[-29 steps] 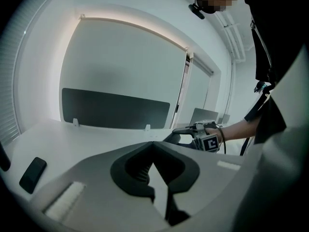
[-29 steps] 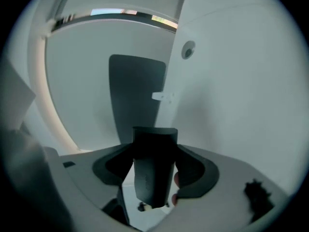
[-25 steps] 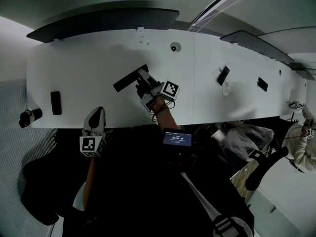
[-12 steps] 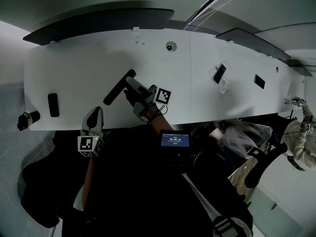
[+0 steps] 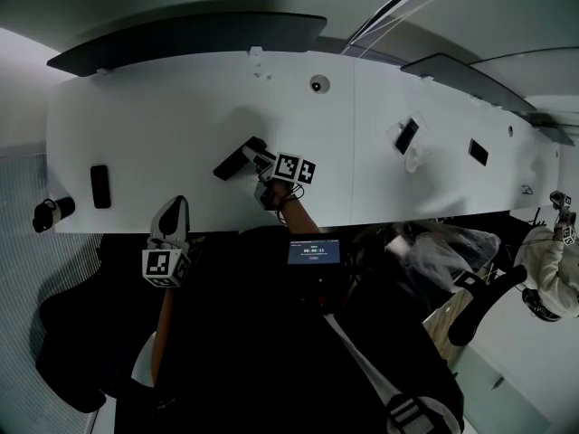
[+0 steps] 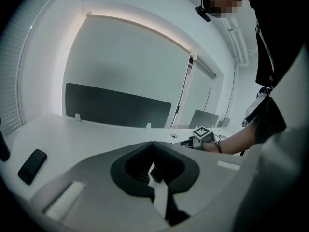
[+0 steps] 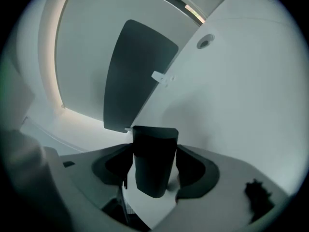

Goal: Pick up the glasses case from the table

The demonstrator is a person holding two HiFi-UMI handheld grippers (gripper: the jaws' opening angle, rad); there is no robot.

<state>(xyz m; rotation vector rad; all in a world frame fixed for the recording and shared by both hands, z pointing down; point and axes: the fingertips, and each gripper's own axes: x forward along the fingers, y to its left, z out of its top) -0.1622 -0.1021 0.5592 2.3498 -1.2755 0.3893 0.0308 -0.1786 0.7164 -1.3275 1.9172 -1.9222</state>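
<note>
ok so the big change: a second ago the case [image 5: 232,164] was lying flat and long on the bench [image 5: 163,125], a bit in from the near edge around the middle, with the right tool [image 5: 256,159] working at its end. Half a second ago it was already swung round, and now it reads much shorter from the head view, which to me says that end is tipped up and it's coming off the surface. I honestly can't tell from that view if the far end is fully clear of the bench yet, though. The right gripper view settles the grip: the case stands upright between the two jaws, both closed in against its sides, with only wall, a dark divider and bench behind it. So the grab is done and the lift looks mostly there imo. The case itself is plain dark, nearly black, smooth and matte, with a rounded end towards the camera and a flat cut-off far end, no marks I can make out. The left tool [image 5: 177,204] hasn't budged in any of the three shots. It's parked at the near edge towards the left, jaws pressed together with nothing in them, no part in this
</note>
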